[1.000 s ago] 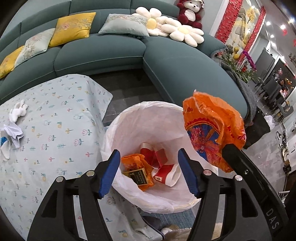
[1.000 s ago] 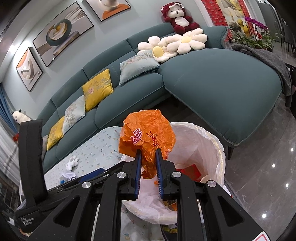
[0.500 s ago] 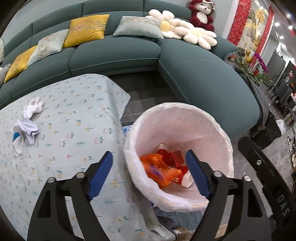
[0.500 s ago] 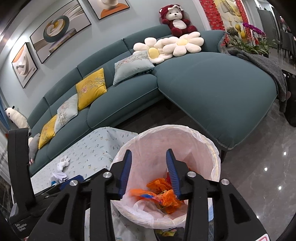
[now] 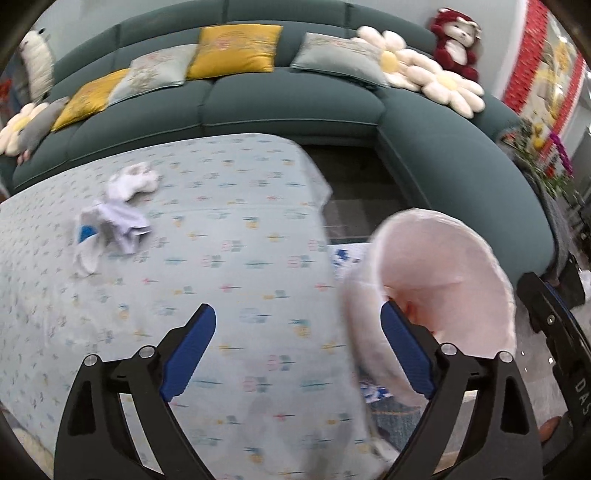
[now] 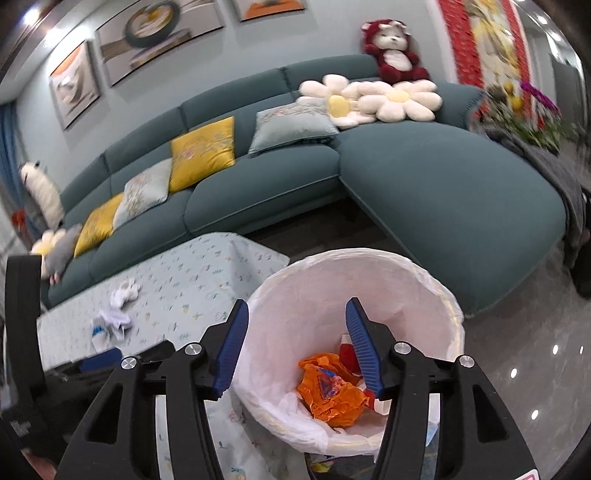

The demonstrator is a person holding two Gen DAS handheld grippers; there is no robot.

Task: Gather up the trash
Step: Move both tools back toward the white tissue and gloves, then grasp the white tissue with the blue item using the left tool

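- The right gripper is hanging over the bin, fingers half spread and empty, having just been opening; the orange wrapper it held a second ago is lying inside.
- The left gripper, fingers wide and empty, is swinging from the bin toward the counter.
- White tissues are waiting near its far left edge, likely next.

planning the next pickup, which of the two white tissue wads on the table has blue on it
The nearer crumpled wad, showing a blue patch at its left; the smaller wad behind it, toward the sofa, is all white.

One lined bin, two flower cushions, one plush bear, three wall pictures.
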